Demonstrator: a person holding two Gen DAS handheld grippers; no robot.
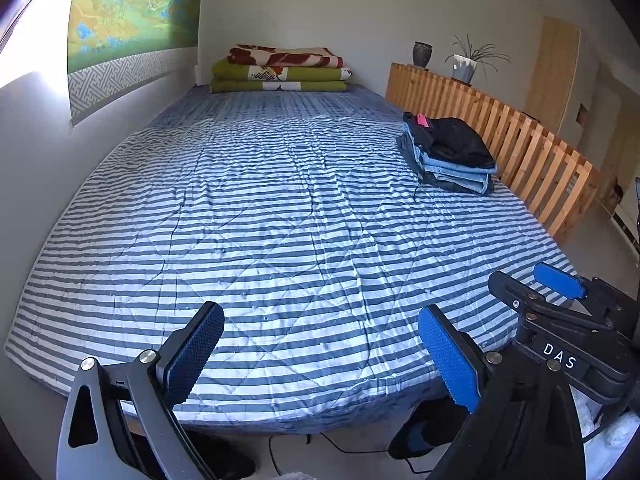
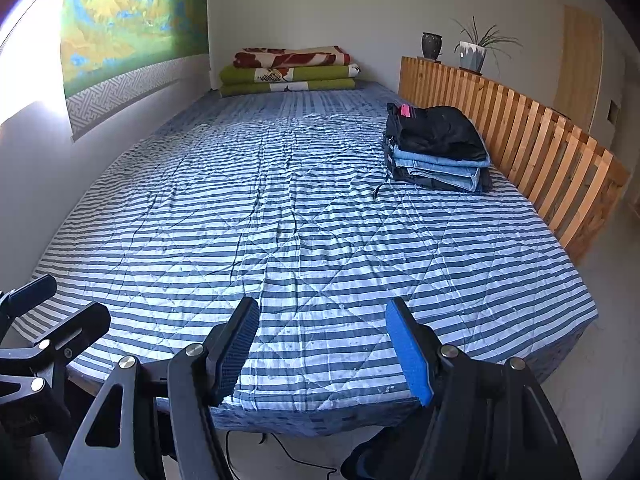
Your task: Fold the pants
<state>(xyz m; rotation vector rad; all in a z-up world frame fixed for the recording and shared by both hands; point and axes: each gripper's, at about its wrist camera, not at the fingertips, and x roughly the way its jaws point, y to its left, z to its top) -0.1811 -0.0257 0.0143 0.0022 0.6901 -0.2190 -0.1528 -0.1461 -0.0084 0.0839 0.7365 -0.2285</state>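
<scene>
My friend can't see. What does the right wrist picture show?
A bed with a blue and white striped quilt fills the view, with a stack of folded pants near the wooden slat rail. The right tool hangs open and empty over the near edge.

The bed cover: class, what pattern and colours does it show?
The bed cover has blue-grey and white stripes with diagonal quilting, clearest in the right wrist view.
</scene>
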